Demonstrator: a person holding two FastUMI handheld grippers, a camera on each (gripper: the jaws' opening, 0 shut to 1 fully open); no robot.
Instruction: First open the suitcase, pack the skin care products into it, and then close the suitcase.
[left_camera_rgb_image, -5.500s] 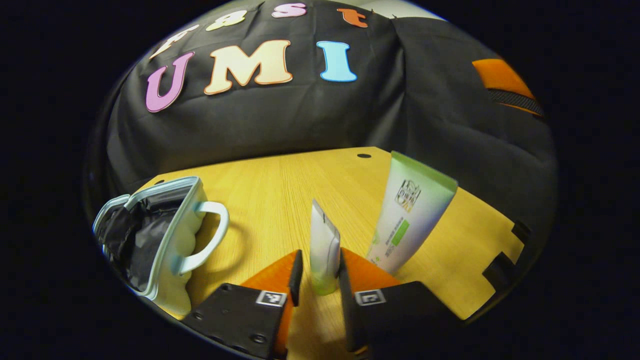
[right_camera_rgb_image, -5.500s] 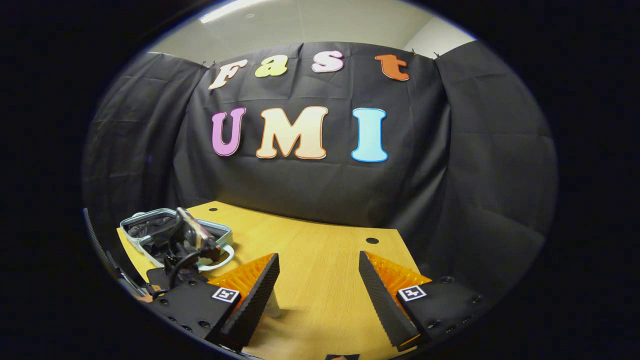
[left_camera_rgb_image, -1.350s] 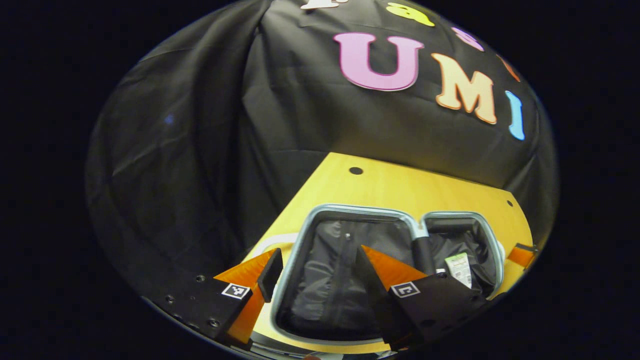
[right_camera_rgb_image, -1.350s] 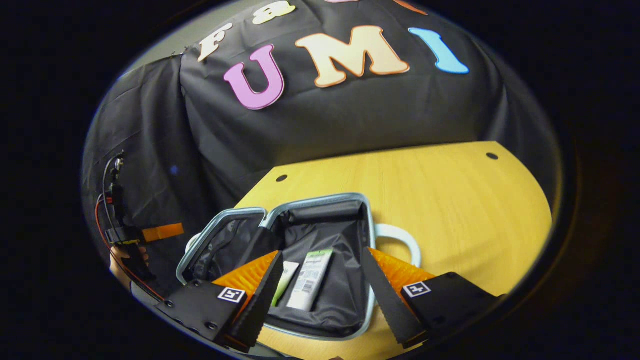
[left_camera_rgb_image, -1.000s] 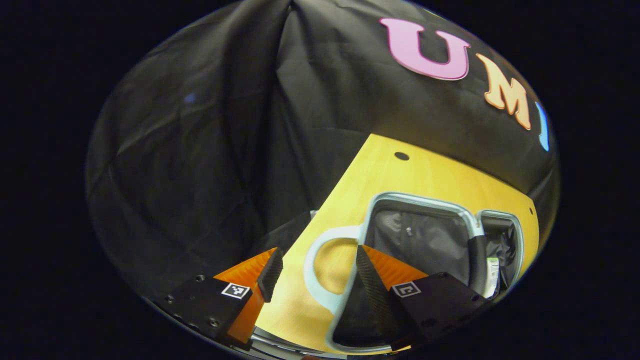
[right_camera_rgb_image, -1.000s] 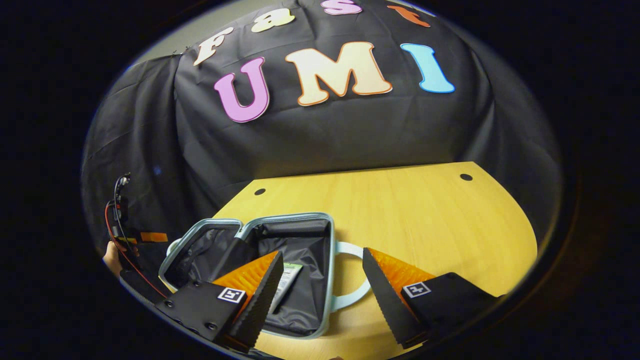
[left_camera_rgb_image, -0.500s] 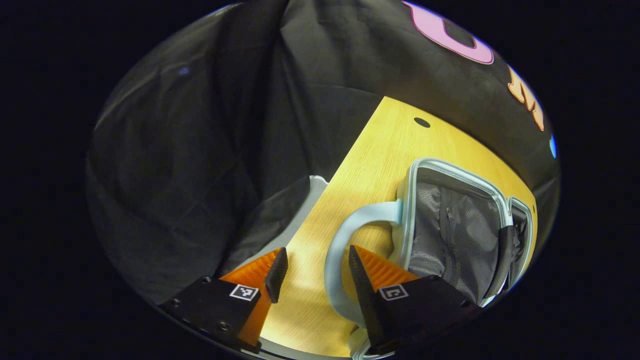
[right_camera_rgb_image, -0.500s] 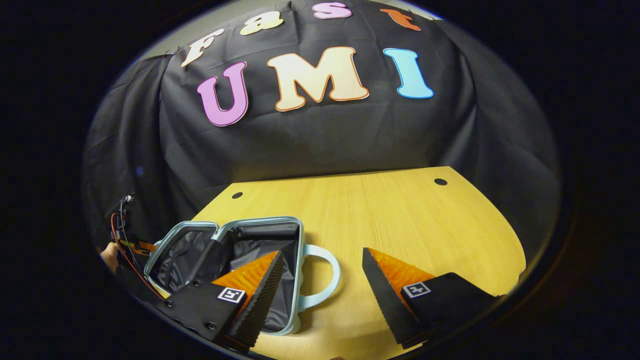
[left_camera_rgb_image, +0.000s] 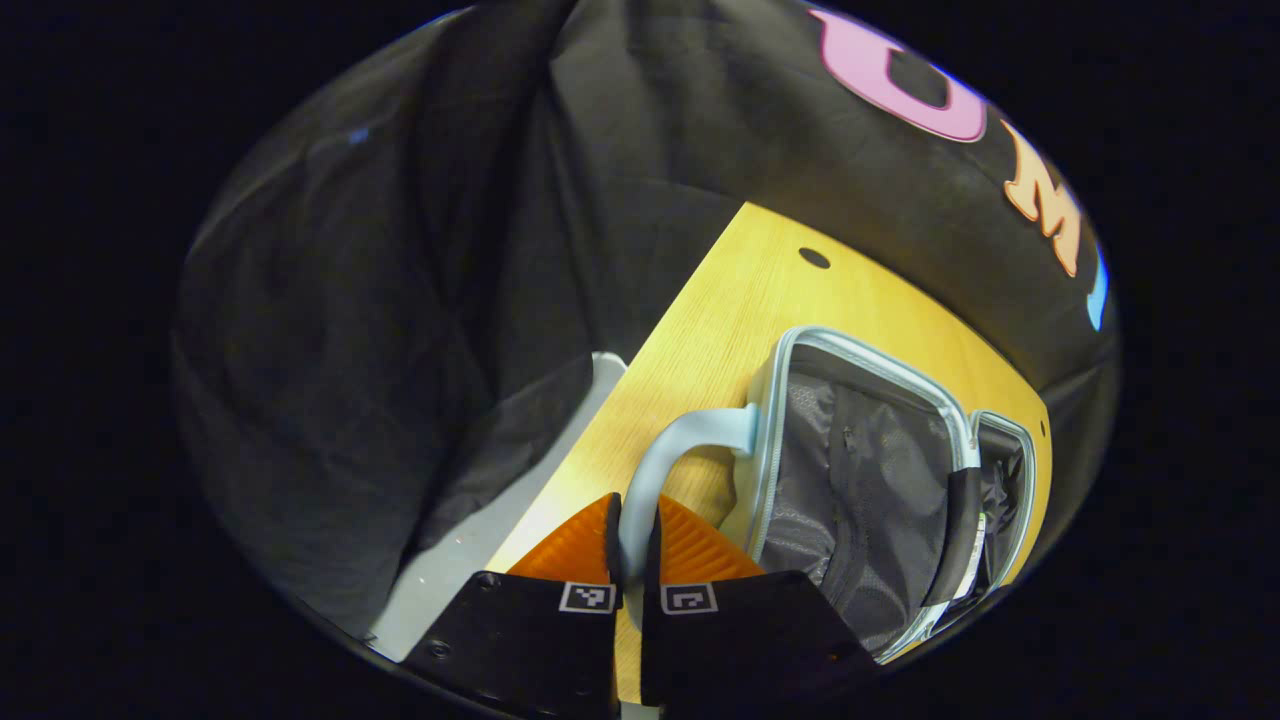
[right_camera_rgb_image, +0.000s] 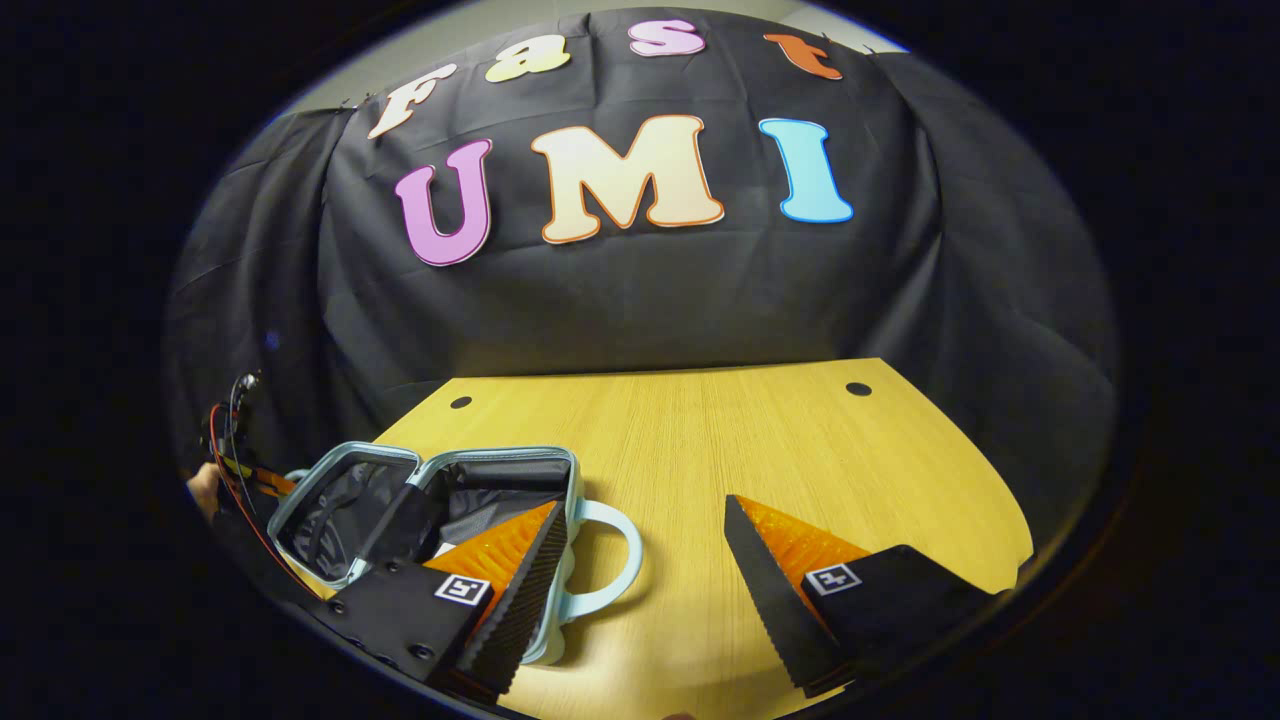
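With the left gripper (left_camera_rgb_image: 632, 560) pinched on the pale-blue looped plastic handle (left_camera_rgb_image: 668, 462) of the small open light-blue suitcase (left_camera_rgb_image: 862, 480) on the wooden table (right_camera_rgb_image: 760, 440), lid could slip mid-swing; right gripper (right_camera_rgb_image: 640, 590) spread, w/ nothing bracing the case.

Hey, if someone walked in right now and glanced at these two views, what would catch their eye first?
Probably the open suitcase lying flat at the near left of the wooden table, its dark lining showing. Next, the left gripper, shut on the handle of the case's left half. The right gripper hangs open over the table, with the case's other handle between its fingers but ungripped.
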